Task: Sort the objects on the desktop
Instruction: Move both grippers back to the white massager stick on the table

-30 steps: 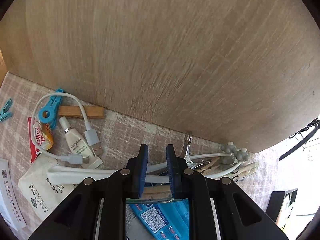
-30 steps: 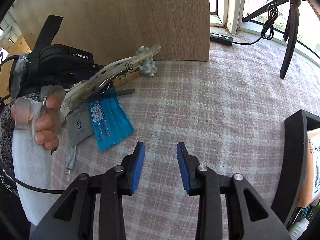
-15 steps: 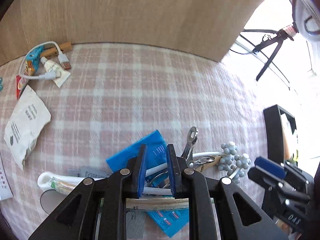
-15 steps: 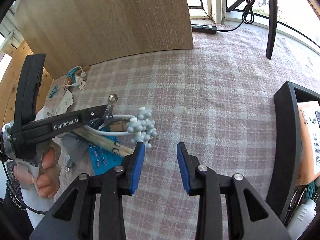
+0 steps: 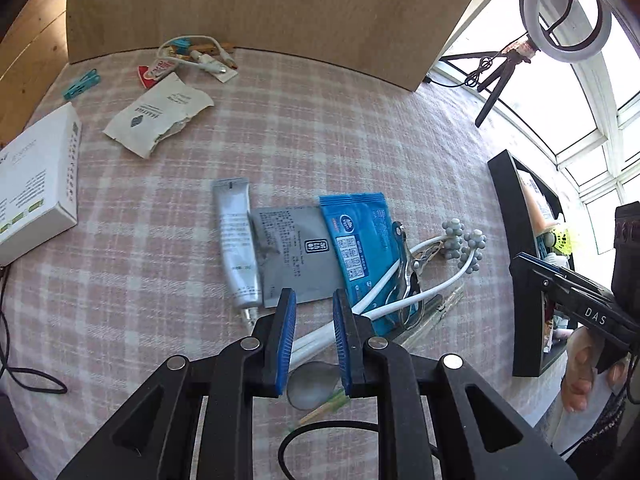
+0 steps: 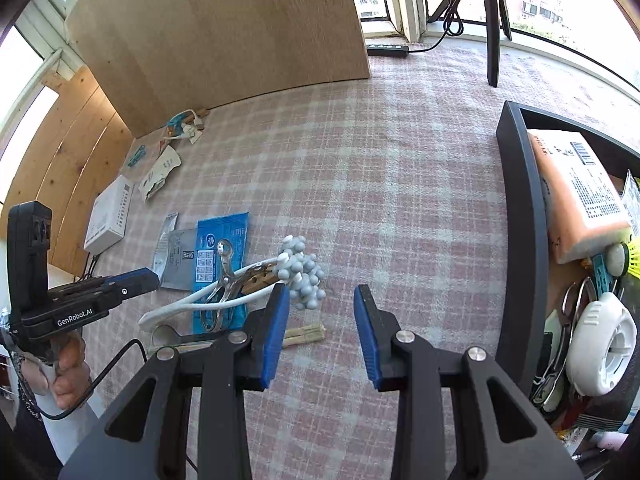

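Note:
A white massager with grey ball heads (image 5: 464,248) (image 6: 300,276) lies across a blue packet (image 5: 356,236) (image 6: 216,236), with a silver clip (image 5: 408,272) on top. Left of them lie a grey packet (image 5: 292,248) and a silver tube (image 5: 236,240). My left gripper (image 5: 313,296) (image 6: 154,278) hovers over the massager's handle end. Its jaws stand narrowly apart, and the handle shows through the gap without being pinched. My right gripper (image 6: 322,292) (image 5: 528,264) is open and empty, its left finger just beside the ball heads.
A black organiser tray (image 6: 520,220) (image 5: 516,264) holding several items stands at the right. A white box (image 5: 36,176), a torn sachet (image 5: 160,116), a cable heap (image 5: 192,56) and a teal peg (image 5: 82,84) sit left, near the upright wooden board (image 5: 260,4). Wrapped chopsticks (image 6: 304,334) lie near my right gripper.
My left gripper has pulled back and up from the wooden board, so the whole pile now shows ahead of it. My right gripper has come closer to the massager's ball heads.

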### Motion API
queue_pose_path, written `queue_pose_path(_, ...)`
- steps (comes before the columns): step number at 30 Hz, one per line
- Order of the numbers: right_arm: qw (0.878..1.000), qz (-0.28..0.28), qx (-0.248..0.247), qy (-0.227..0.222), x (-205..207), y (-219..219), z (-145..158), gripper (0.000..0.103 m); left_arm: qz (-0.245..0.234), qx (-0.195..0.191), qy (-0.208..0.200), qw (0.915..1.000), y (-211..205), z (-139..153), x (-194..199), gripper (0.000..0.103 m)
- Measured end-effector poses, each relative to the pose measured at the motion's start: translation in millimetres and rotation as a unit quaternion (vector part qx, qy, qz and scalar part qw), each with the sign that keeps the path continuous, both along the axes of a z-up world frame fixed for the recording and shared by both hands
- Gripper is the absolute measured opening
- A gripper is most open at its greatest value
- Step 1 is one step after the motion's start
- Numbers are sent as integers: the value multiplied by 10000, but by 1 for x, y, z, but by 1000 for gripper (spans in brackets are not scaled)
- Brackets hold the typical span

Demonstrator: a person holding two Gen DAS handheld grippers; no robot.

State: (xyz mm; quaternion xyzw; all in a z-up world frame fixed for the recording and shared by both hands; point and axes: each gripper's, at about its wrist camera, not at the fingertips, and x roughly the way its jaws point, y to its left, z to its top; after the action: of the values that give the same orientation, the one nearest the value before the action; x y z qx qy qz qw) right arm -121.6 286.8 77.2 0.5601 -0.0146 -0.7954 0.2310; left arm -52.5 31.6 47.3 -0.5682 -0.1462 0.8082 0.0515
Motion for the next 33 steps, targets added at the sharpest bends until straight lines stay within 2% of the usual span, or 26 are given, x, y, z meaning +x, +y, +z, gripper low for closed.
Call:
queue_pose_path(2, 10000, 71, 21, -11, 6, -5, -4, 33, -74, -245, 69, 9996, -2, -1, 6, 17)
queue_pose_path(5, 9998, 132, 28, -136, 13, -12, -14, 33, -122, -291, 9, 9995, -3, -6, 14, 17)
queue_pose_path(9, 9988, 142, -193, -429, 15, -16, -26, 33, -528, -562, 98, 9970, 12, -9, 21, 31)
queue_pose_path(11, 9985, 108, -219, -495, 13, -18, -30, 33, -720, -793, 144, 9941, 19, -10, 23, 31)
queue_pose_path(16, 9975, 103, -326, -613, 3, -25, -34, 33, -1058, -1049, 81, 9888, 31, -19, 18, 31)
queue_pose_path(21, 9989, 187, 22, -419, 2, -30, -32, 33, -1196, -1095, 74, 9867, 36, -22, 15, 32)
queue_pose_path(25, 9983, 217, 204, -499, 9, -25, -40, 33, -1235, -1156, -1, 9856, 40, -31, 11, 34)
queue_pose_path(30, 9978, 100, 226, -622, 16, -20, -47, 33, -1159, -944, -108, 9887, 40, -36, 5, 34)
queue_pose_path(33, 9978, -22, 136, -642, 12, -18, -47, 33, -974, -709, -154, 9926, 38, -38, 3, 30)
